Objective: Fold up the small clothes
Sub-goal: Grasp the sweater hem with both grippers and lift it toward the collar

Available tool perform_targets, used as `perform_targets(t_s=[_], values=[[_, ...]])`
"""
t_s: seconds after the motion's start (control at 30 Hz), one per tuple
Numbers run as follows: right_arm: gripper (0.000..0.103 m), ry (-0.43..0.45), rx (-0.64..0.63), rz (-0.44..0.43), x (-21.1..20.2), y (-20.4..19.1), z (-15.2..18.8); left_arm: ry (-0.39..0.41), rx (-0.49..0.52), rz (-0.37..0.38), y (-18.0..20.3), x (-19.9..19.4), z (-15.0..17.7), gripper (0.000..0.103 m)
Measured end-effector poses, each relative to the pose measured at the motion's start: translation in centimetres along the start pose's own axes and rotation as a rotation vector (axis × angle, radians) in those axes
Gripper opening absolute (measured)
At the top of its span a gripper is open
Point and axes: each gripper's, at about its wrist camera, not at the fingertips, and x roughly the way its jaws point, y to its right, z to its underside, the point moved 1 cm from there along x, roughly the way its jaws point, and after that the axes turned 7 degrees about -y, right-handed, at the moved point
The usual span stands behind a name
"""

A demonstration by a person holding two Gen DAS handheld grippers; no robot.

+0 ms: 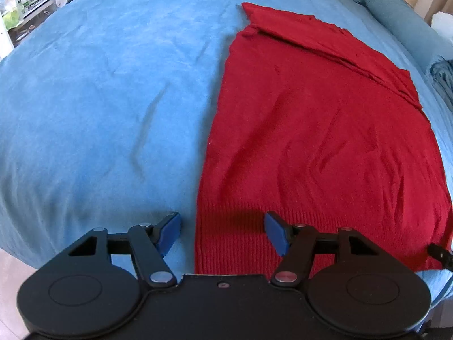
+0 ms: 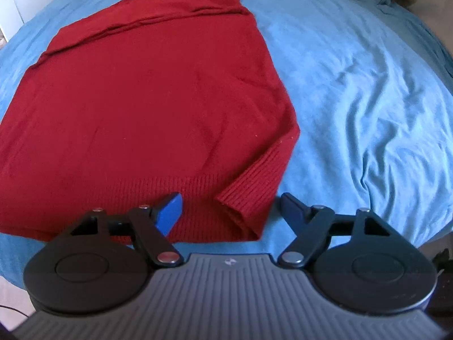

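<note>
A: Two claws hang low over the red sweater [image 2: 147, 107]. Where is it lying?

B: Flat on the blue bed [image 2: 368, 113], with its ribbed hem at the near edge of the bed. The far end is already folded over into a band.

A: Are the claws holding anything?

B: No. The left claw [image 1: 222, 233] is partly open over the hem's left corner. One pad is above the bed sheet and one is above the knit. The right claw [image 2: 230, 212] is wide open around the right corner, where a ribbed flap [image 2: 249, 201] sticks up a bit. Nothing is pinched yet.

A: How should they grab it?

B: I think each claw should go down and bite all the layers of its own corner, both at the same time, so the hem lifts evenly.

A: Which way does the sweater point?

B: Its long side runs from the near edge towards the far end of the bed, hem closest to us.
</note>
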Motion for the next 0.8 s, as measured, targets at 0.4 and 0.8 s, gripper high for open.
perform_targets(t_s=[0.4, 0.8], values=[[0.064, -0.013, 0.025, 0.000, -0.2, 2.0, -0.5, -0.066, -0.035, 0.062, -0.6, -0.2, 1.5, 0.040], [0.022, -0.061, 0.086, -0.065, -0.9, 3.4, -1.6, -0.111, -0.021, 0.106, -0.3, -0.5, 0.7, 0.005]])
